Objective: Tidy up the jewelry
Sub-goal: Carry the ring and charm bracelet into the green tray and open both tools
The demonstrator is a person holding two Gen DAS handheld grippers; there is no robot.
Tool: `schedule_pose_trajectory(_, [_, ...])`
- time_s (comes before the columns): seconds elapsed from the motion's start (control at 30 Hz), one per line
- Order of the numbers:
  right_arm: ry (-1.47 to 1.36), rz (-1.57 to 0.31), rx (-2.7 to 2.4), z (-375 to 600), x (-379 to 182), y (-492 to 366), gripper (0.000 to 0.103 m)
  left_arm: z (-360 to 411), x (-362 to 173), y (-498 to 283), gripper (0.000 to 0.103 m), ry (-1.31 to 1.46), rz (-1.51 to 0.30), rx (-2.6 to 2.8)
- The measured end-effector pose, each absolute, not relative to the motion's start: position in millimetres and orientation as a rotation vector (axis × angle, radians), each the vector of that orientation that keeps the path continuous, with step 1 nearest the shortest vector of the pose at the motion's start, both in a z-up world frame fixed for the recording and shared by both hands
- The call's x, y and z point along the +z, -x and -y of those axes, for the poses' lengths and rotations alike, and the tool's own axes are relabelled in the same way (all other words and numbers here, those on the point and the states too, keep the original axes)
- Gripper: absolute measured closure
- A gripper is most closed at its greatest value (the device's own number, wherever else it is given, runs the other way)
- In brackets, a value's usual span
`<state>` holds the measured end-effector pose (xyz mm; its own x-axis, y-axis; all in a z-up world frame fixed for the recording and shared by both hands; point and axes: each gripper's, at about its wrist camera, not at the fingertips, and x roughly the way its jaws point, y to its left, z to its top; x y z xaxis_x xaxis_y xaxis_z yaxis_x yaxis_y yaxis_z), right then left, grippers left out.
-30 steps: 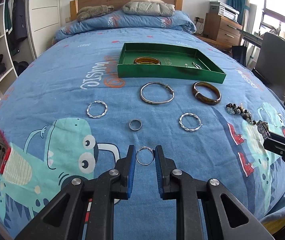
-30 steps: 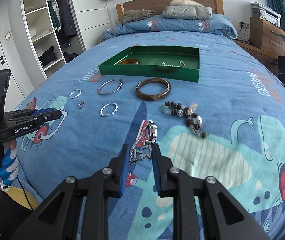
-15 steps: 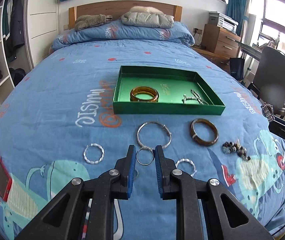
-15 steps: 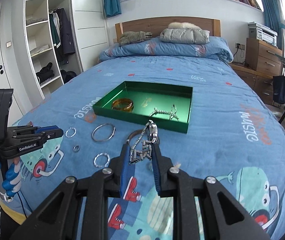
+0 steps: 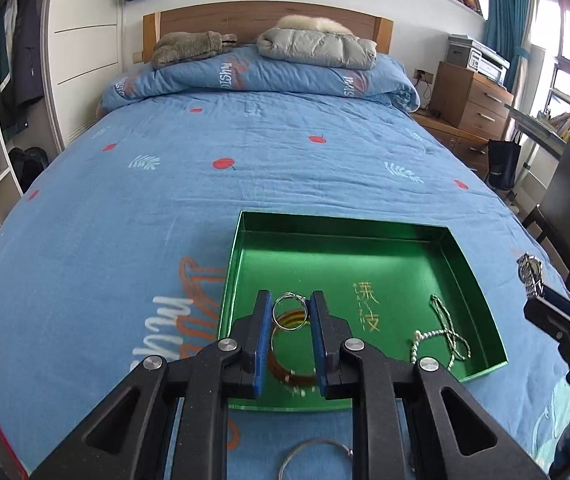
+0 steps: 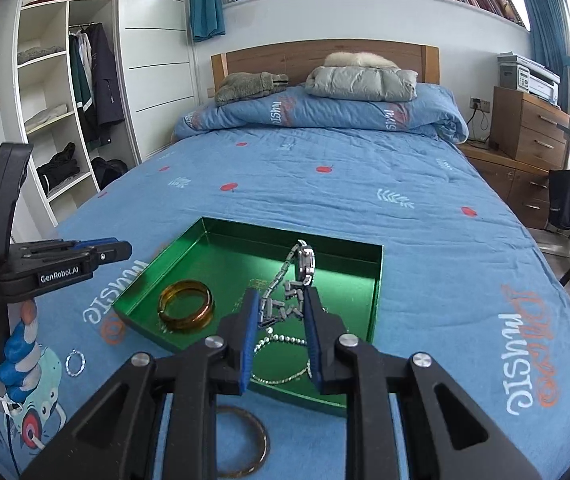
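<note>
Where handle (image 6: 65,276) reads "GenRobot.AI", bedding (image 6: 525,360) reads "music".

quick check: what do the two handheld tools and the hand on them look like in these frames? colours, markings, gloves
Both are matte black plastic. The left tool and right tool each have two flat fingers lined with blue pads and silver round pivot screws. Seen from the right wrist view, the left tool's side bears white "GenRobot.AI" lettering. The hand on its upright handle wears a blue-and-white glove.

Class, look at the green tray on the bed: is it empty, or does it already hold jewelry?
Not empty: the green tray holds an amber bangle and a silver chain.
</note>
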<state>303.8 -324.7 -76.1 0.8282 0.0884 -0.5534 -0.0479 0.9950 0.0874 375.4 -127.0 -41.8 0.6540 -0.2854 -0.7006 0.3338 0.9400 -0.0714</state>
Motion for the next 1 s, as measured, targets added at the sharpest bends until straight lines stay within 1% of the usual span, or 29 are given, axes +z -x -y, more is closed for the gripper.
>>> schedule_pose_trajectory(0.17, [-0.1,-0.676,0.064,332,-114,-345,0.083,144,-67,-420,0.084,-0.091,-0.85,-0.315])
schedule_pose_trajectory(0.37, [-0.104,-0.808,0.04,337,-154,-374,0.083,156,-105,-452,0.084,-0.131,-0.958,-0.251])
schedule_pose_trajectory(0.7, [-0.135,-0.847,-0.019,350,-166,-384,0.082,151,-127,-466,0.084,-0.148,-1.025,-0.201])
schedule_pose_trajectory(0.83, [-0.13,-0.857,-0.023,350,-165,-388,0.081,150,-127,-463,0.083,-0.143,-1.019,-0.204])
schedule_pose_trajectory(0.9, [-0.13,-0.861,-0.022,350,-163,-389,0.081,149,-126,-464,0.076,-0.136,-1.022,-0.212])
schedule_pose_trajectory(0.93, [-0.134,-0.86,-0.02,351,-162,-389,0.079,148,-125,-464,0.066,-0.134,-1.018,-0.212])
schedule_pose_trajectory(0.97, [-0.137,-0.857,-0.023,352,-160,-387,0.075,147,-122,-463,0.064,-0.127,-1.013,-0.221])
schedule_pose_trajectory(1.0, [-0.143,-0.85,-0.025,353,-157,-385,0.074,146,-118,-460,0.063,-0.124,-1.007,-0.227])
